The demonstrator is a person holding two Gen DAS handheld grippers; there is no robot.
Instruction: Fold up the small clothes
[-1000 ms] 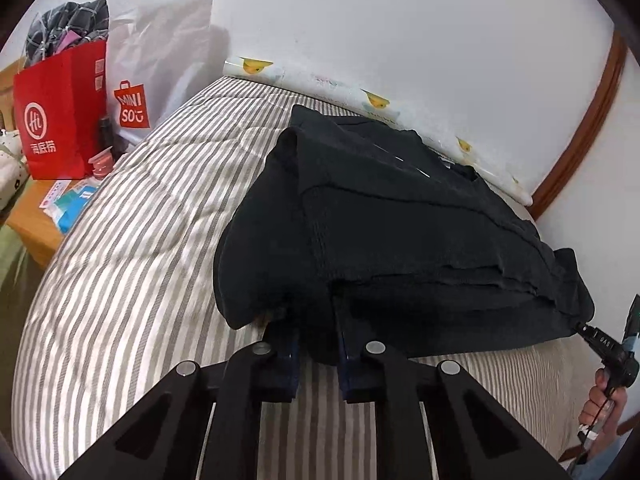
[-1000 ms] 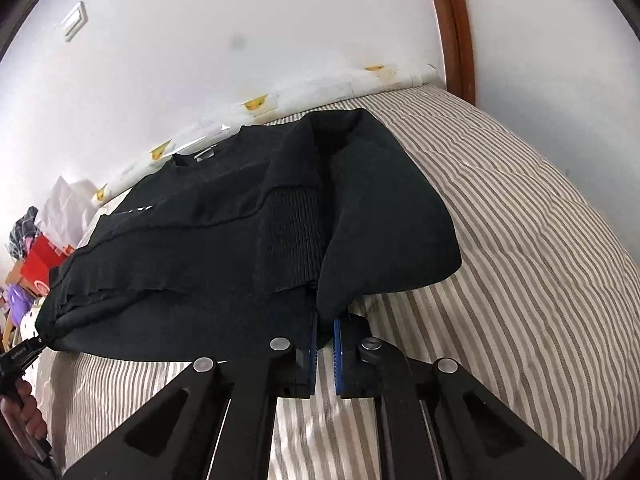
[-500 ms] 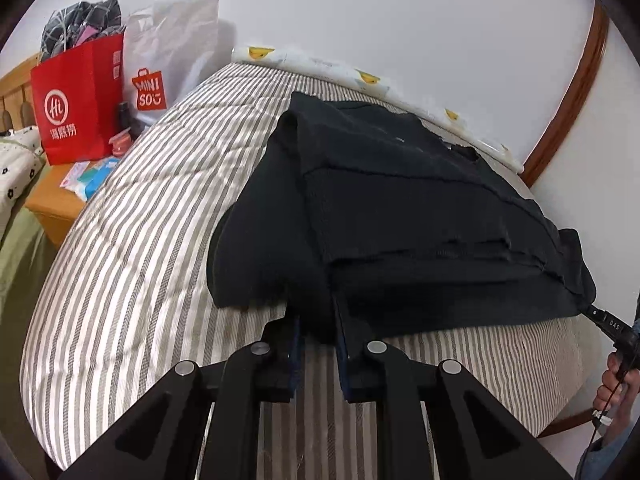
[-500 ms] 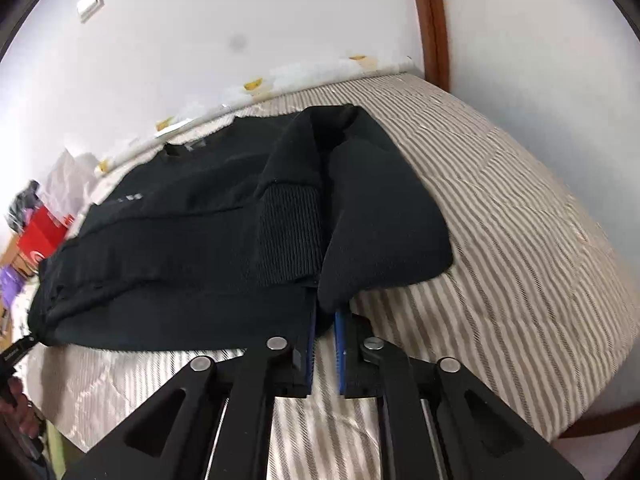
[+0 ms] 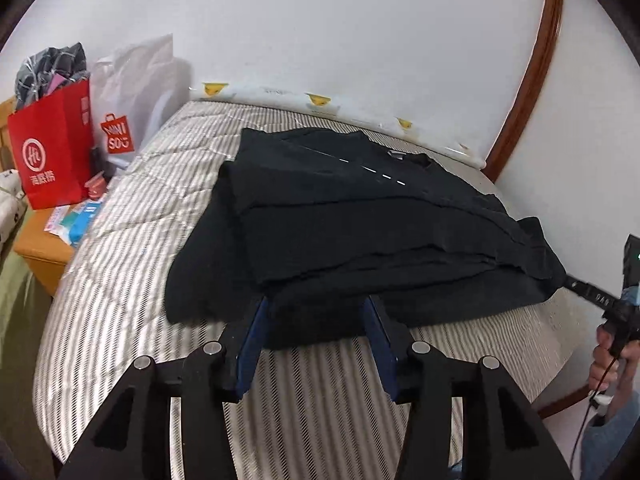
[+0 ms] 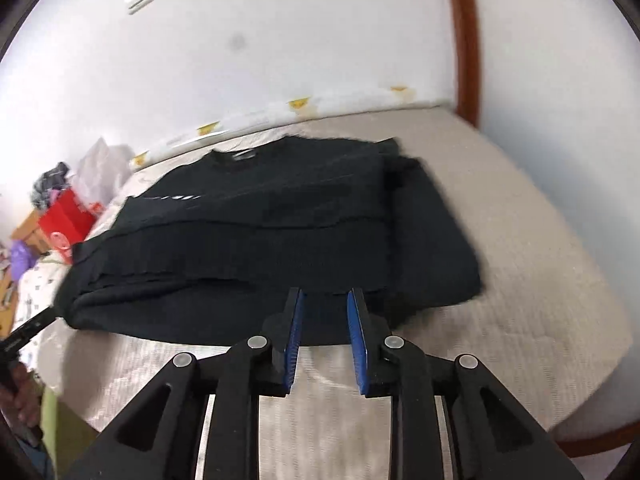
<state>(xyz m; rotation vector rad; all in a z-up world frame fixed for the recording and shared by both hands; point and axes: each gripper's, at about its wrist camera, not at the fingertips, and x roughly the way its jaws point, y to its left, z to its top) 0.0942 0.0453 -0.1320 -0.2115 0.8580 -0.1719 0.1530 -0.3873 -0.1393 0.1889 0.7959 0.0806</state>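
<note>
- left wrist view: the black garment (image 5: pixel 360 232) lies folded in layers on the striped mattress (image 5: pixel 132 264), its collar toward the far wall and its layered hem edge toward the camera.
- the left gripper (image 5: pixel 316 320) has its blue-padded jaws spread wide, one to each side of the near fold; nothing is pinched between them, and the cloth seems to rest on the bed under its own weight.
- at the right edge of this view the other tool's tip sits at the garment's far corner, with the person's hand (image 5: pixel 612 356) around its handle.
- a red paper bag (image 5: pixel 52 152) and a white shopping bag (image 5: pixel 132 92) stand beyond the bed's left end, well apart from the work.
- right wrist view: the picture is blurred, likely from motion. the right gripper (image 6: pixel 325 320) has its jaws parted, less widely than the left pair, with the garment's near edge just ahead of them and nothing gripped.
- the garment fills the middle of the mattress, a looser flap hanging out on its right side.
- judgement: with both tools open at the near edge, a fold looks just laid down, and that right flap probably needs tucking next.
</note>
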